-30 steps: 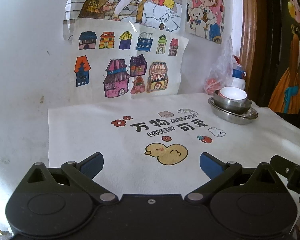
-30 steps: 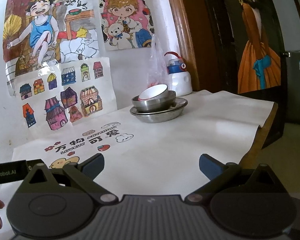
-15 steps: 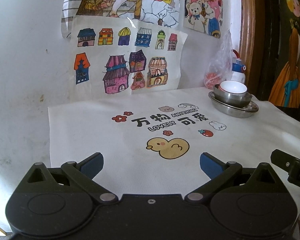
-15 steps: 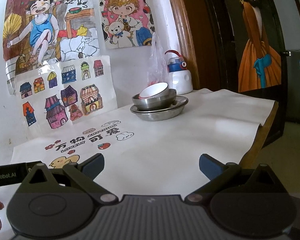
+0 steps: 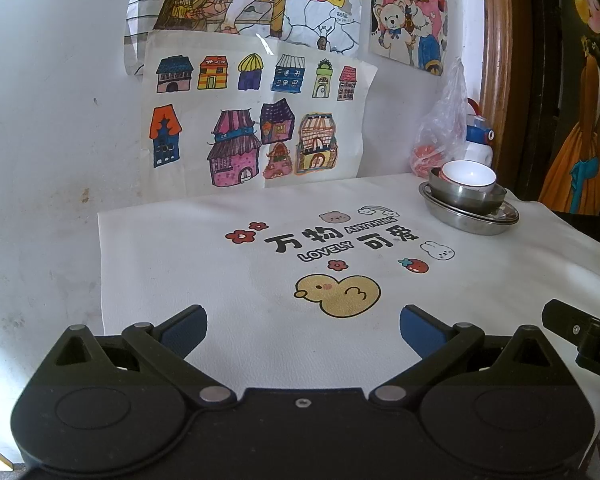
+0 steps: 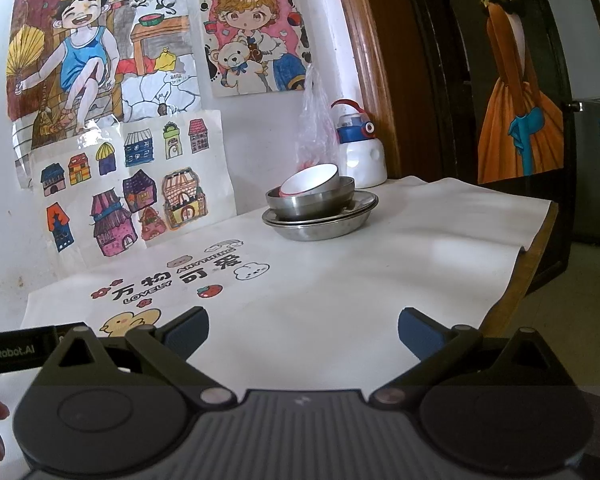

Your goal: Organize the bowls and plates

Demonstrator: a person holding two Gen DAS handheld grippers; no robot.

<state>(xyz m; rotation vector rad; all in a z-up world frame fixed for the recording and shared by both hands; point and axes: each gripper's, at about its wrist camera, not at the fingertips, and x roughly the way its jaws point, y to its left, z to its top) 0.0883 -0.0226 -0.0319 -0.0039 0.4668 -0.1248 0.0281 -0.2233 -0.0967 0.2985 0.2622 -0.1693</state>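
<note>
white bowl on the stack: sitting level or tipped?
Tipped. The white bowl leans inside the steel bowl, rim raised toward the white bottle.

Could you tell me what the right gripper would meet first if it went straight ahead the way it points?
Probably only the bare tablecloth; the right gripper is open, and the stacked bowls sit farther back, roughly ahead.

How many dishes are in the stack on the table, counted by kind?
Small white bowl: 1
Steel bowl: 1
Steel plates: 2, judging by the two rims at the bottom
Total: 4 dishes, all nested in one stack; both tools are open and hold nothing.
</note>
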